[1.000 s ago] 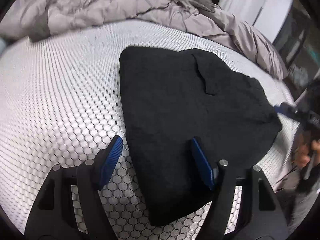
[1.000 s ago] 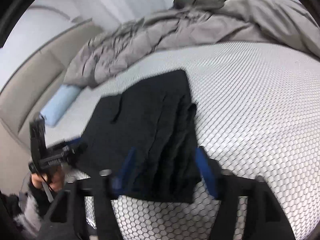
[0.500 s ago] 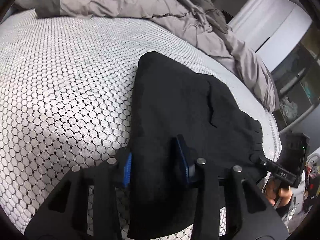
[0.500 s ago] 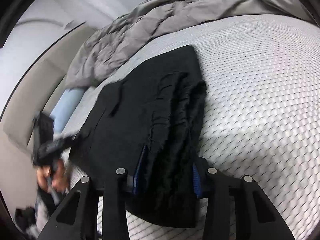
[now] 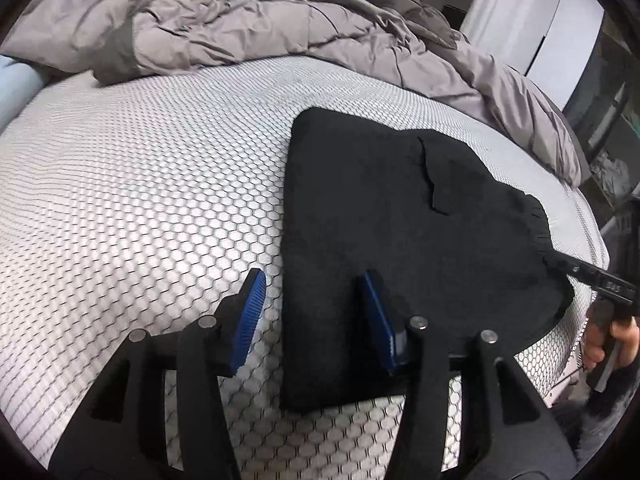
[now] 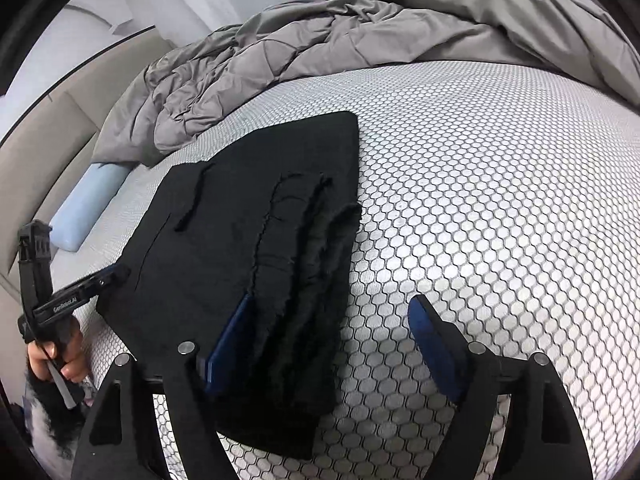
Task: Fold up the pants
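- I see a mattress with a white honeycomb cover; a rumpled grey duvet lies along its far side, with a pale blue pillow at the far left.
- The black pants lie folded flat near the bed's near edge, long axis running from near to far in the right wrist view.
- My left gripper is opening, pads straddling the pants' left edge without pressing.
- My right gripper is opening too, with the fabric loose between its fingers.
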`<state>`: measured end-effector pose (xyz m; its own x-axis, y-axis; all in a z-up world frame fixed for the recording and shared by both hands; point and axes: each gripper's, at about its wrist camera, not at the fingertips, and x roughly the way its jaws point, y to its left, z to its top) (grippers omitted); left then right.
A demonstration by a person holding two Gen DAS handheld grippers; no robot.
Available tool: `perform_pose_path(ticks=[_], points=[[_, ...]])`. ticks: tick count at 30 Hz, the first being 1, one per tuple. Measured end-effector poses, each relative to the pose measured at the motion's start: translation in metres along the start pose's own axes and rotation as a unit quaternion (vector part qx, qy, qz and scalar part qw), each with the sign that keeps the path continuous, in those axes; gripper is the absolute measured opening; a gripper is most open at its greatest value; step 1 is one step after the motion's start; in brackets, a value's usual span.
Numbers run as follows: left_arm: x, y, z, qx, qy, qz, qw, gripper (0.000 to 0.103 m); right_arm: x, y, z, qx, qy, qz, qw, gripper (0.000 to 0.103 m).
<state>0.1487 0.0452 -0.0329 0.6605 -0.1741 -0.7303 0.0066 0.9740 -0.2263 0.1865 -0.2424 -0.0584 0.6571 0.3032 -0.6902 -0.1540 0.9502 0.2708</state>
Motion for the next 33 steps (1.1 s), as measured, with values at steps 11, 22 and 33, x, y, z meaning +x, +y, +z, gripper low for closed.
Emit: perform_pose_path(ticks=[11, 22, 33], points=[[-0.075, -0.043, -0.054, 0.069, -0.116, -0.006, 0.9908, 0.102, -0.067, 0.064, -0.042, -0.085, -0.121, 0.042, 0.988, 0.103], [-0.065, -0.070, -0.066, 0.083, -0.145, 0.027, 0.9856, 0.102, -0.054, 0.086, -0.069, -0.102, -0.143, 0.012, 0.984, 0.103], [-0.051, -0.058, -0.054, 0.069, -0.145, 0.023, 0.9868, 0.102, -0.054, 0.088, -0.069, -0.109, -0.145, 0.005, 0.983, 0.103]])
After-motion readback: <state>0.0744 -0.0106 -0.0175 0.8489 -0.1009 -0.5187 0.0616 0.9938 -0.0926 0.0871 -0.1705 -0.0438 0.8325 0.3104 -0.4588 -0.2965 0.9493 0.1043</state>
